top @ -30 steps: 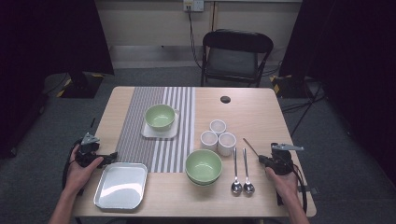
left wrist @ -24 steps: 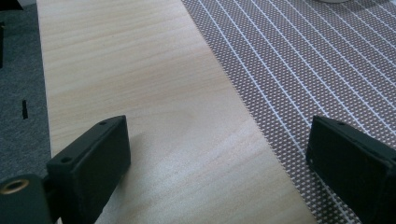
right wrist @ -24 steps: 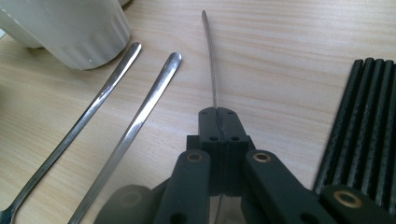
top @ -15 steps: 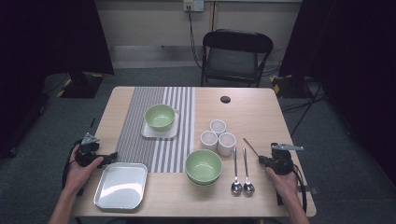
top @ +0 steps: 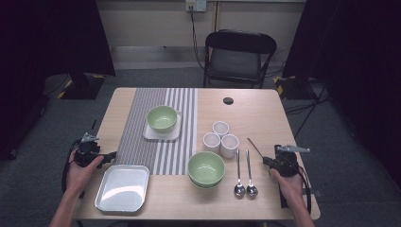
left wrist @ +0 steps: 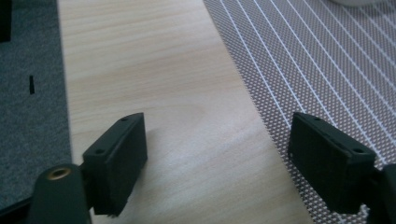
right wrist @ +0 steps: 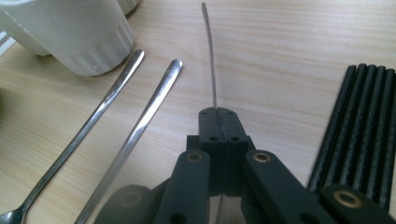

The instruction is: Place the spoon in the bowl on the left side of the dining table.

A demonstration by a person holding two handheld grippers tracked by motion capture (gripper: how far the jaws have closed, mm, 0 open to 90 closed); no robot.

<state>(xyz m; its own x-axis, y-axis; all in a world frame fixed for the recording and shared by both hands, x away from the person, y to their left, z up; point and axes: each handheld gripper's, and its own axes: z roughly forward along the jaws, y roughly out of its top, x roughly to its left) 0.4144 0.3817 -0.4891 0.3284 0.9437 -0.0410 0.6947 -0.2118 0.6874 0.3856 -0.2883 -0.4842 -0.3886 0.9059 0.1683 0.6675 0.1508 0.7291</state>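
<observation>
left gripper [top: 112,154] low, right gripper [right wrist: 218,110] pinching utensil handle [right wrist: 209,51]

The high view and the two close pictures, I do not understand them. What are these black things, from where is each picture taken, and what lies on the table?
No machine works here: a person holds a pair of tongs in each hand. The high view looks down on the table from above. The other two pictures come from small cameras riding on the tongs, looking along their black jaws. The left tongs stand open over bare wood beside the striped mat, with nothing between them; they have just been closing a little. The right tongs are shut on a thin metal strip. On the table lie two green bowls, three white cups, two spoons and a metal tray.
</observation>
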